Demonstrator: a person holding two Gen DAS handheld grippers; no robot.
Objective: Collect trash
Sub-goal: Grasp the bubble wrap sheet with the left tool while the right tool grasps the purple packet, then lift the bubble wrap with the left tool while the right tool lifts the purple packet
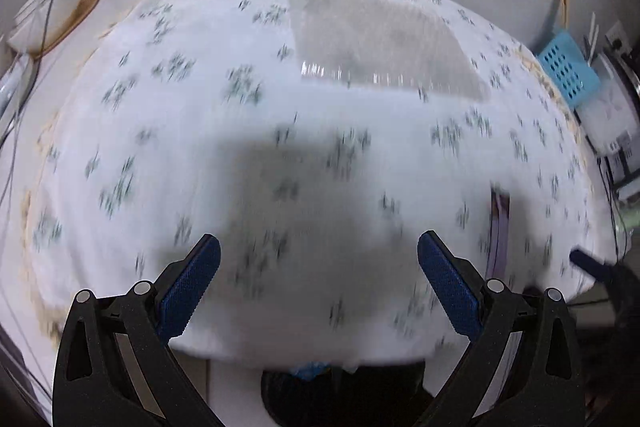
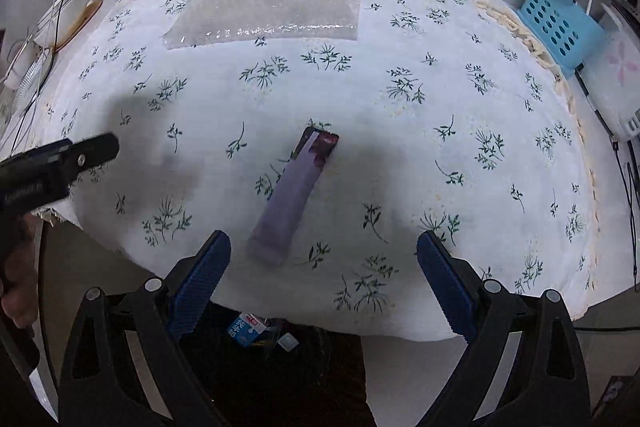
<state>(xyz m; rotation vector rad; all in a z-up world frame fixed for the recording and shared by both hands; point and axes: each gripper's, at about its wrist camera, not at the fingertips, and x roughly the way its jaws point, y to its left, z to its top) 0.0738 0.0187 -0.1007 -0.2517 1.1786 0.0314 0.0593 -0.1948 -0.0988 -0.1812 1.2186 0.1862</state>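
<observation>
On floral tablecloth [image 2: 400, 155], near front edge, purple wrapper [image 2: 294, 195] lay flat, long axis running 7 to 1 o'clock, dark printed end toward 1. Bubble-wrap sheet [image 2: 268, 3] lay flat at 12, well apart. Below table edge, at 6, dark bin [image 2: 304, 379] held blue-and-white carton [image 2: 244, 331] and small white scrap. Right gripper [image 2: 324, 283] spread wide, nothing between pads, hung above wrapper's near end. Left gripper [image 1: 319, 287] likewise spread, empty. Blue perforated basket [image 2: 560, 23] at 2 held chopsticks.
</observation>
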